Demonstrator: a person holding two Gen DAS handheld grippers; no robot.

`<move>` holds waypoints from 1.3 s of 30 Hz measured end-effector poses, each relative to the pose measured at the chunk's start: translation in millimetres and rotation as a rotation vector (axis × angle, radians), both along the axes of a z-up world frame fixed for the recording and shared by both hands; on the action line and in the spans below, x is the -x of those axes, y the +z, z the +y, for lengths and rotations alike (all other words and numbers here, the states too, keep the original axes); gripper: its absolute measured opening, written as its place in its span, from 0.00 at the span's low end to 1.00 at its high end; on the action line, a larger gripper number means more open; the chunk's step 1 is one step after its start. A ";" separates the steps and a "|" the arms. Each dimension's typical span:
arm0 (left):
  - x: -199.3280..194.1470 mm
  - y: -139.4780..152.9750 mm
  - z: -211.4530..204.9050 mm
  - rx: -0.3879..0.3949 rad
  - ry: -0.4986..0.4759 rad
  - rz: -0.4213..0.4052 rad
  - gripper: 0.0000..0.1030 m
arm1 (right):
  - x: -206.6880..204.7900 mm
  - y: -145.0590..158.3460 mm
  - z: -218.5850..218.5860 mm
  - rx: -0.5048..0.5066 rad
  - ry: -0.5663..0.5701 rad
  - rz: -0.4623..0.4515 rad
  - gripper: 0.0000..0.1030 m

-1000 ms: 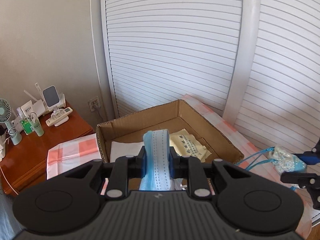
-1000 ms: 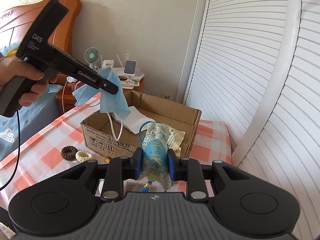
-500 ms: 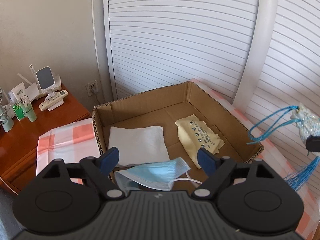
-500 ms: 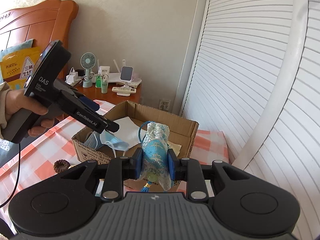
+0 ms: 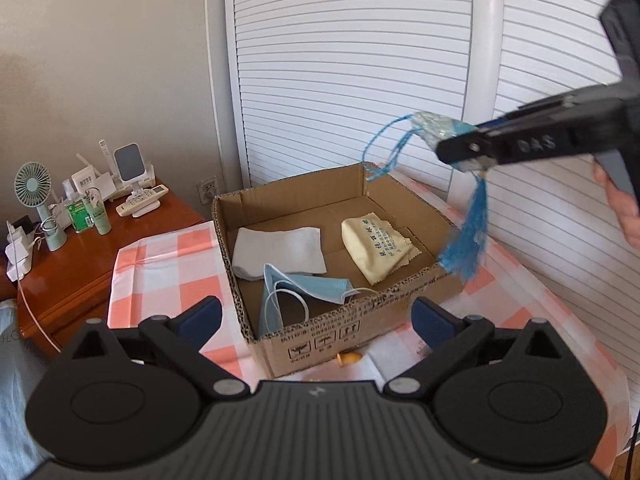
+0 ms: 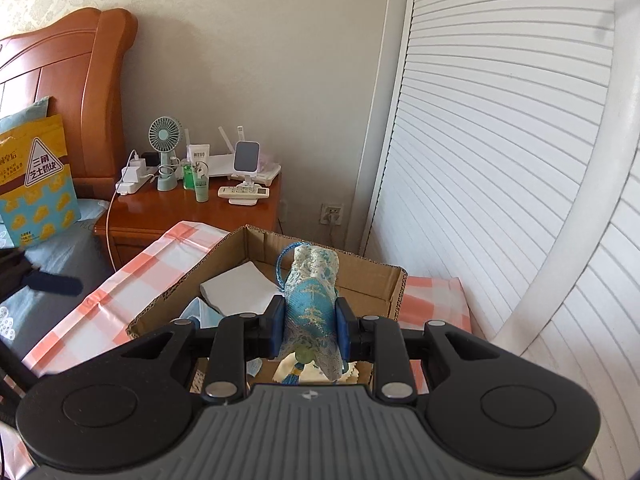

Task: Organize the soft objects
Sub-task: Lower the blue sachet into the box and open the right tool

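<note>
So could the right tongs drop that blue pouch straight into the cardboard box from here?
Probably yes: the right tongs, shut on the blue pouch, hang above the open cardboard box, and nothing sits between them.

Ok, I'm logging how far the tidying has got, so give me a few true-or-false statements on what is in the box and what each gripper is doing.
1. The blue face mask lies inside the cardboard box. True.
2. The left gripper is shut on the mask. False: its jaws have just been opening and stand wide, with nothing between them.
3. The right gripper grips a blue brocade pouch. True.
4. The yellow cloth lies on the checked tablecloth. False: it is in the box.
</note>
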State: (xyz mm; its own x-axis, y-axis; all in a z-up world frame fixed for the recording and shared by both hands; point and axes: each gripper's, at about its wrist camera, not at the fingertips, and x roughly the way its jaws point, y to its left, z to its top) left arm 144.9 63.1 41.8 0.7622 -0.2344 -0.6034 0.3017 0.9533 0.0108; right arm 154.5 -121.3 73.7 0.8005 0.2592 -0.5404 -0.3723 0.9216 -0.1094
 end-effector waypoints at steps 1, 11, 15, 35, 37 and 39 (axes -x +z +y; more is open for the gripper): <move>6.9 -0.7 -0.8 0.001 0.009 -0.007 0.98 | -8.8 0.0 3.4 -0.001 -0.001 0.005 0.29; 40.0 -17.1 15.9 0.043 0.172 -0.009 0.98 | -103.1 -6.7 34.4 -0.034 -0.053 0.054 0.31; 47.6 -22.4 22.4 0.029 0.210 0.010 0.98 | -125.6 -16.1 43.7 -0.044 -0.082 0.084 0.69; 63.3 -31.0 12.1 0.007 0.153 0.025 0.98 | -26.1 -41.4 14.7 0.001 -0.163 0.089 1.00; 64.9 -31.2 11.2 0.008 0.149 0.021 0.98 | -14.6 -49.7 9.3 0.004 -0.182 0.093 1.00; 66.3 -31.8 10.7 0.015 0.143 0.020 0.98 | -1.3 -62.0 3.4 0.006 -0.205 0.108 1.00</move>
State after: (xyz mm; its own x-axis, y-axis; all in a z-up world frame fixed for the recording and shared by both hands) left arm 78.6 73.9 10.0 0.7765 -0.1333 -0.6159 0.1631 0.9866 -0.0080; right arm 155.9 -117.9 11.6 0.7737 0.0936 -0.6265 -0.1875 0.9786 -0.0853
